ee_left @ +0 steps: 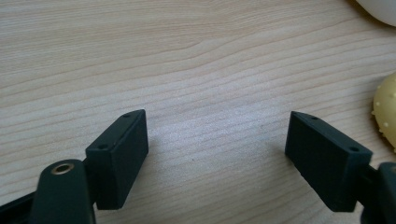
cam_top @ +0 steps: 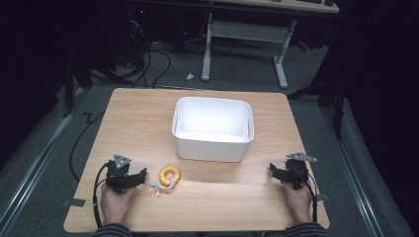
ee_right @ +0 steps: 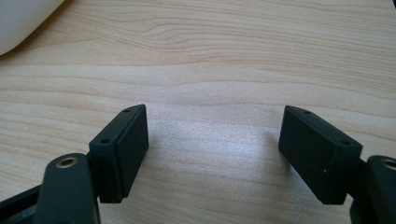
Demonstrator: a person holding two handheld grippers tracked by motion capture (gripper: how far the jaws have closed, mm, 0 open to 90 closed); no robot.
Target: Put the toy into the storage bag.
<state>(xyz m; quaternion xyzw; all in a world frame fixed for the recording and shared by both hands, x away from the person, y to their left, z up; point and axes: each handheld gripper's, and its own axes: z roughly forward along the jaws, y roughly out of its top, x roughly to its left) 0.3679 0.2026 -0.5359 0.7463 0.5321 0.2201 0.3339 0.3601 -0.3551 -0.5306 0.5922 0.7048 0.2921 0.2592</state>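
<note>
While both grippers rest apart and empty, the yellow ring toy (cam_top: pixel 169 175) lies just right of the left gripper (cam_top: pixel 143 174).
To grasp well, swing the left gripper's spread jaws squarely across the ring's rim before closing; the right gripper (cam_top: pixel 272 169) waits wide open near the white bin (cam_top: pixel 212 143).

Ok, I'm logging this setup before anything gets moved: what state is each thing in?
Left gripper: open, nothing between its jaws.
Right gripper: open, nothing held.
Yellow ring toy: lying flat on the table, beside the left gripper, untouched.
White bin: upright, empty.
</note>
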